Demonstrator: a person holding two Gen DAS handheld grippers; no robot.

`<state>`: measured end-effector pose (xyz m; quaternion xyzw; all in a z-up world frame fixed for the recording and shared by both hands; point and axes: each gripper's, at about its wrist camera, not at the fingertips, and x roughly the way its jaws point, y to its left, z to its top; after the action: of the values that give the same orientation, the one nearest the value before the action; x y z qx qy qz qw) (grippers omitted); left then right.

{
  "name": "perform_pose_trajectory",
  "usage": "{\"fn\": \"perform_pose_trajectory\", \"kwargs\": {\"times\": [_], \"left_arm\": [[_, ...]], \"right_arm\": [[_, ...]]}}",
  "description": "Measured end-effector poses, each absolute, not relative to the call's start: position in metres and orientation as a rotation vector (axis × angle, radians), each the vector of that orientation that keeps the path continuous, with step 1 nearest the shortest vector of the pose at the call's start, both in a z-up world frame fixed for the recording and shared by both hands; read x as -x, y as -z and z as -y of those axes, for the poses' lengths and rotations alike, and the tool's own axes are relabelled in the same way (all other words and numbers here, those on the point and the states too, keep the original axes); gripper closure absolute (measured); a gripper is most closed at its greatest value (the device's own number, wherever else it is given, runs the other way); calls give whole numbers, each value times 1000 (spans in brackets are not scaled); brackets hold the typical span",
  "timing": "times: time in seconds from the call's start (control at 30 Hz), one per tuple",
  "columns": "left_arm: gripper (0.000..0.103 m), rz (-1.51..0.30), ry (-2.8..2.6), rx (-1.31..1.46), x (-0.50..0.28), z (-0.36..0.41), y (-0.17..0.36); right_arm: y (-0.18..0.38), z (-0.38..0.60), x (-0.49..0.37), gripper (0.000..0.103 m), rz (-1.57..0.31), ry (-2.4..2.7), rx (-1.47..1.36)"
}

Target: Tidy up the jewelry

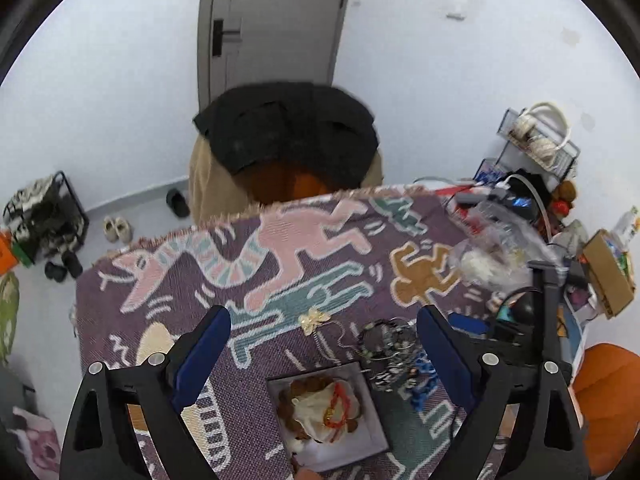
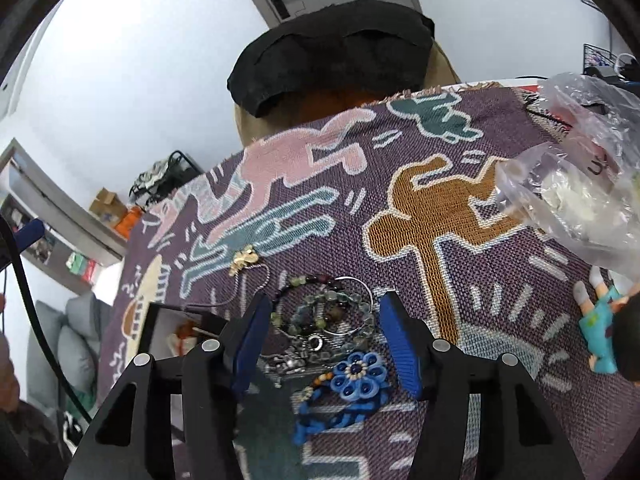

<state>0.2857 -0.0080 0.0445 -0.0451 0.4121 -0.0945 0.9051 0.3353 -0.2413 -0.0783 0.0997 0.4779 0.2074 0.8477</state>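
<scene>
A: How far along is the jewelry sorting?

B: Early, I'd judge. The white box (image 1: 374, 412) already holds a cream pouch (image 1: 320, 404) with a red-orange beaded piece (image 1: 340, 408) on it, over something brown. Everything else lies out on the patterned cloth (image 1: 180, 280) covering the worktop.

A: What's left?

B: Just right of the box, a tangled heap of bead bracelets (image 2: 324, 312) with a thin silver ring, a blue flower piece (image 2: 360, 372) on a blue cord at its near edge, and beyond the box a gold butterfly pendant (image 1: 314, 318) on a fine chain.

A: And the tools?

B: The left tool (image 1: 324, 332) hangs over the box, jaws spread wide, nothing between them. The right tool (image 2: 322, 322) straddles the heap, jaws apart, pads not pressing on it.

A: Anything unclear?

B: The box's near edge is cut off, the heap is too knotted to count pieces, and the clear bags (image 2: 580, 184) far right of the box are blurred
</scene>
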Motion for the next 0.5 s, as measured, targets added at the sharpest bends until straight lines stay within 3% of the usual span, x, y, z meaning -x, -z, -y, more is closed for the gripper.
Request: {"fn": "perform_pose_trajectory", "kwargs": {"times": [0.07,0.1,0.17,0.33,0.43,0.5], "left_arm": [[9,-891,203,72,-298,11,-28],[11,-921,202,47,-306,15,-18],[29,-983,211,13,-319,22,2],[38,-1139,277,-11,-340,37,46],[54,-1234,295,7,-350,42,68],[58,-1270,298,25,-357,41,75]], "right_arm": [[87,240,-339,49,-1032,-428,-180],[92,239,-341,56,-1048,-426,-164],[103,238,-345,61,-1090,-432,-148],[122,237,-350,61,-1148,-462,-144],[124,235,-350,61,-1145,-465,-122],[123,232,-350,61,-1145,-465,-101]]}}
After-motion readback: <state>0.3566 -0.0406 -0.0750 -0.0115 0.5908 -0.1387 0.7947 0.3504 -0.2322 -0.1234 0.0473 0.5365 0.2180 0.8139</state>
